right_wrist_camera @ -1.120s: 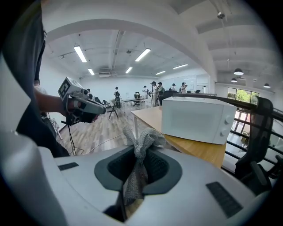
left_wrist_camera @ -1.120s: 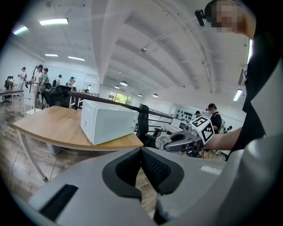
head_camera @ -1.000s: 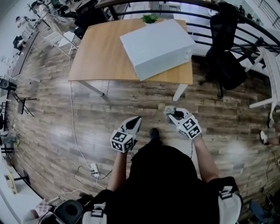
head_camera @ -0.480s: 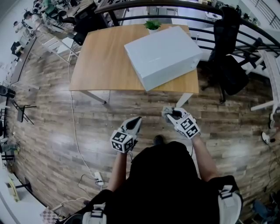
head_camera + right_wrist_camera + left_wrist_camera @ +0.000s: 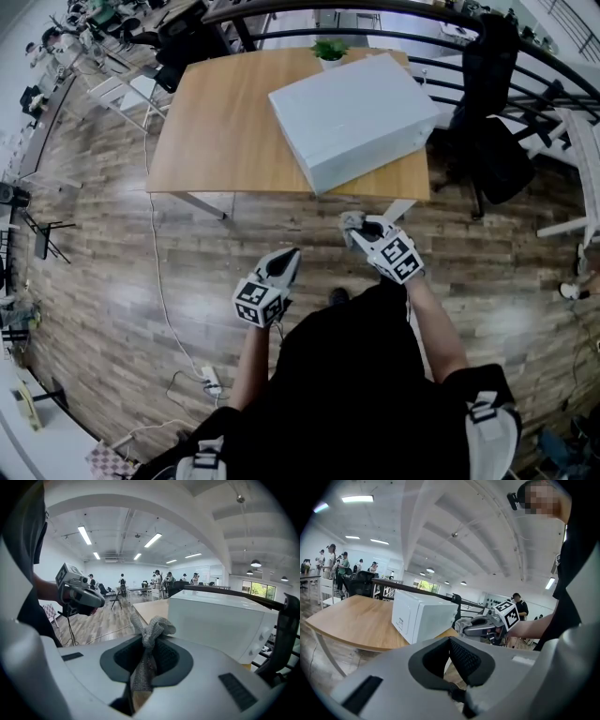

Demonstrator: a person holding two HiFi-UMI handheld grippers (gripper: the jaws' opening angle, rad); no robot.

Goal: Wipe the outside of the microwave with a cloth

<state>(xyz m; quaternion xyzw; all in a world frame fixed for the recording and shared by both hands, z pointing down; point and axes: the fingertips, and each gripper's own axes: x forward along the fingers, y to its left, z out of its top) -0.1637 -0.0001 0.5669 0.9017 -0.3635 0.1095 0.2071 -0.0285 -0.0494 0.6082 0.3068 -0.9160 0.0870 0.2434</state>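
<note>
- Head view: my left hand-held gripper (image 5: 289, 258) hangs over the wood floor (image 5: 112, 272), its jaws pressed together on nothing. My right hand-held gripper (image 5: 362, 231) is at its 2 o'clock, just short of the desk's near edge, pinching a grey cloth (image 5: 349, 220).
- The white microwave (image 5: 352, 117) sits askew on the desk (image 5: 216, 131) at my 12 to 1 o'clock, apart from the cloth. A small potted plant (image 5: 326, 49) stands just behind it at the far edge.
- Left gripper view: the jaws meet with nothing between them. The microwave shows beyond at 11 o'clock, and the right hand-held gripper at 1 o'clock.
- Right gripper view: the cloth stands bunched between the clamped jaws, its crumpled top poking out. The microwave fills 2 to 3 o'clock, and the left hand-held gripper sits at 10 o'clock.
</note>
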